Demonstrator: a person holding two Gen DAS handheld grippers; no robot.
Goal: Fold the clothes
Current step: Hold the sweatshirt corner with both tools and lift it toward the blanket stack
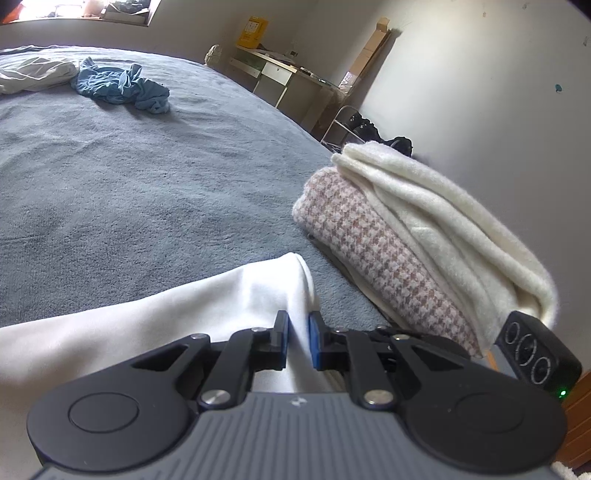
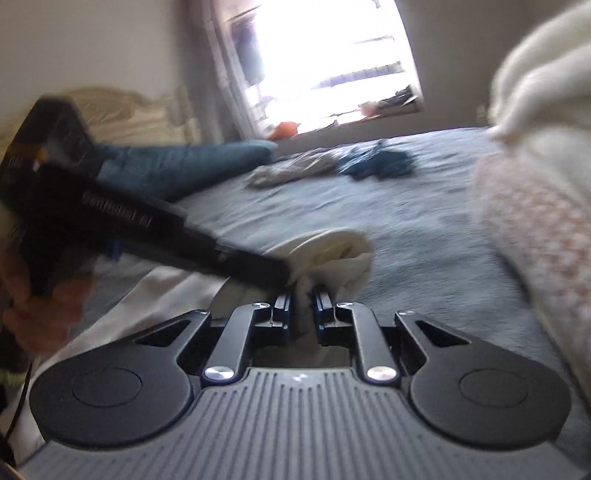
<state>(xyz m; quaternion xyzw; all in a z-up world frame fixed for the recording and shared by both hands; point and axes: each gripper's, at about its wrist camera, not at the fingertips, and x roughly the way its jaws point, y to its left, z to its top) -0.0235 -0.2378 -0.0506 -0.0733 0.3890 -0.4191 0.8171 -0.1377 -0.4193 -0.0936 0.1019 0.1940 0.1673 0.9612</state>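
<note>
Where the left wrist view begins, at the bottom centre of the frame, the left gripper (image 1: 297, 332) has its blue-padded fingers (image 1: 283, 341) drawn nearly together on a fold of the white garment (image 1: 155, 314), which spreads from the lower left toward the middle of the grey bed (image 1: 155, 184). Just right of it, at the lower right, sits the other gripper's black camera housing with three round lenses and a small green light. Behind that lies a folded stack — a pink-and-white houndstooth cloth (image 1: 373, 243) with a cream knit (image 1: 443, 214) draped on top, touching it. Farther off, in the upper left, a crumpled blue garment (image 1: 122, 86) lies beside a pale bundle (image 1: 33, 75). A yellow box (image 1: 252, 31) stands on a desk at the upper centre; its printing is too small to read.

Seen from the right wrist, the right gripper (image 2: 303, 302) is closed on a bunched edge of the same white garment (image 2: 332, 254) at the lower centre. From the left edge the left gripper (image 2: 147, 225), held in a hand (image 2: 44, 306), crosses diagonally — white lettering runs along its black body, too blurred to read. At the right edge looms the houndstooth and cream stack; beyond, at the upper centre, lie the blue garment (image 2: 376, 162) and a bright window (image 2: 325, 62).
</note>
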